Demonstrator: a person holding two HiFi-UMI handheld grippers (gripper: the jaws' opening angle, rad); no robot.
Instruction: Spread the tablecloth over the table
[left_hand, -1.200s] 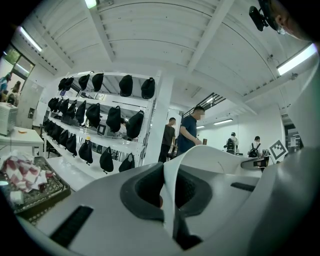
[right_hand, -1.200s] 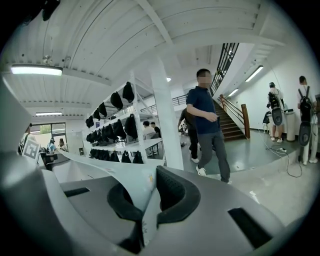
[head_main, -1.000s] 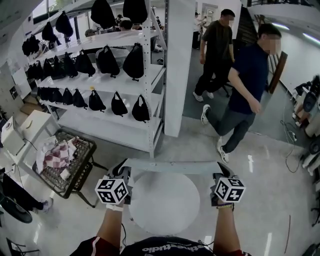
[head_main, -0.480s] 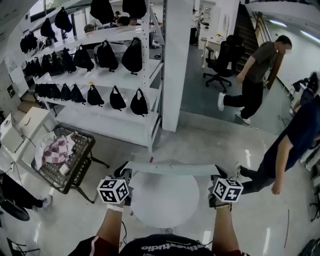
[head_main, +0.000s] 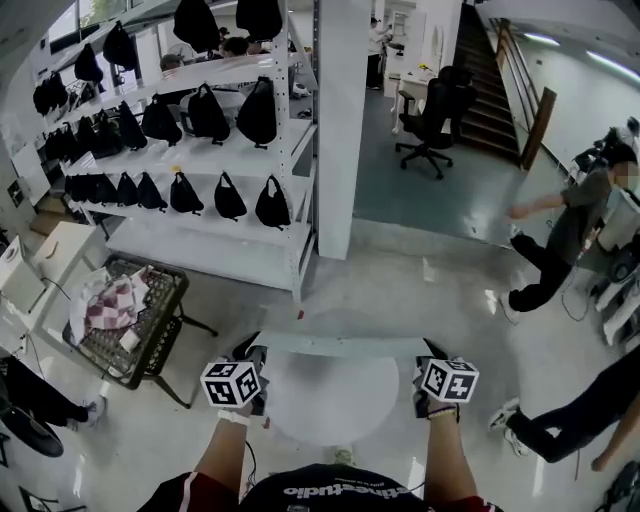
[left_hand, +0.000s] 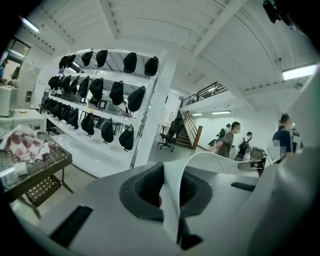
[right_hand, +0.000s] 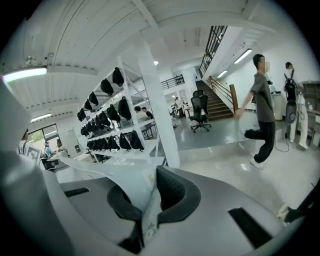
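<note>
We hold a thin, pale grey tablecloth (head_main: 340, 345) stretched as a flat band over the far edge of the round white desk (head_main: 330, 405). L hand-held gripper (head_main: 252, 352) & R hand-held gripper (head_main: 430, 350) each clamp one end; tiny print near R end.

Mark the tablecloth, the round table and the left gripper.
tablecloth (head_main: 340, 345): head view, middle of its stretched edge.
round table (head_main: 335, 405): head view, centre of the white top.
left gripper (left_hand: 170, 190): left gripper view, between jaws shut on the tablecloth.
</note>
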